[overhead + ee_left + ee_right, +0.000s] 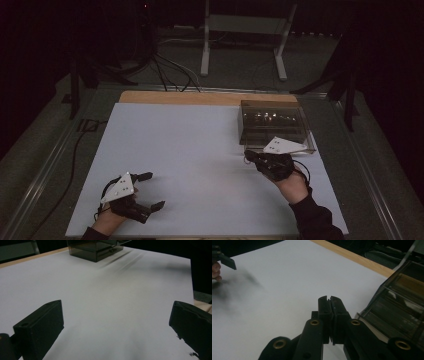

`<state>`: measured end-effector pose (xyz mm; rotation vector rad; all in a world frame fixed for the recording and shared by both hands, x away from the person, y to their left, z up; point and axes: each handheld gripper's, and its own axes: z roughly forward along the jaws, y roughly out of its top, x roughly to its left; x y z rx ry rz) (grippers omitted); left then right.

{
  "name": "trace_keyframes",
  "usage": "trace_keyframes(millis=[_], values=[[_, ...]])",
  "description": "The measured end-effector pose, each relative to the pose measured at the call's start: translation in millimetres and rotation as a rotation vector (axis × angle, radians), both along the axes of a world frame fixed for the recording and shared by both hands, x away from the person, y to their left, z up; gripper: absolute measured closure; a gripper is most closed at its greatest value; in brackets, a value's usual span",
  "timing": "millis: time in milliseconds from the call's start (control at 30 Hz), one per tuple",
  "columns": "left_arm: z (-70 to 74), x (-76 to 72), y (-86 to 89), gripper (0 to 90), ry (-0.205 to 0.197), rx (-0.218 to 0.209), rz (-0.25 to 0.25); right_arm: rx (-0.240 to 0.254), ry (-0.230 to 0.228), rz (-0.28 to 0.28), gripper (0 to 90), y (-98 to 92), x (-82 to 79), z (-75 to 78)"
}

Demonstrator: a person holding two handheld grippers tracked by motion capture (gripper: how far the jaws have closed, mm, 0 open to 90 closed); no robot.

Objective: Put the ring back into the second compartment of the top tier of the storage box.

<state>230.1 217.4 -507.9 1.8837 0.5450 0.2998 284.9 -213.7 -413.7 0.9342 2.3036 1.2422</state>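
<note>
White sheeting (200,165) covers most of the tabletop, with a strip of bare wood (200,97) along its far edge at 12 o'clock. A smoky, dark transparent box (272,125) stands on the white surface toward 1 o'clock, just short of the wooden strip. The right hand-held gripper (248,156) sits at about 3 o'clock, just beside the box's near edge, its jaws pressed together with nothing between them; its own camera shows the two black pads meeting flat. The left hand-held gripper (152,190) rests low at 7 o'clock, well apart from the box, jaws spread wide over bare white surface. A black cable (75,150) trails off the tabletop's left side.
</note>
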Motion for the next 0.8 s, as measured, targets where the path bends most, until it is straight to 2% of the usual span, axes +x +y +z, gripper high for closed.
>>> trace_keyframes(millis=[800], values=[[0.4,0.1,-0.2,0.6,-0.004,-0.002,0.0,0.012,-0.057,-0.089,88.2,-29.0,8.1,22.6]])
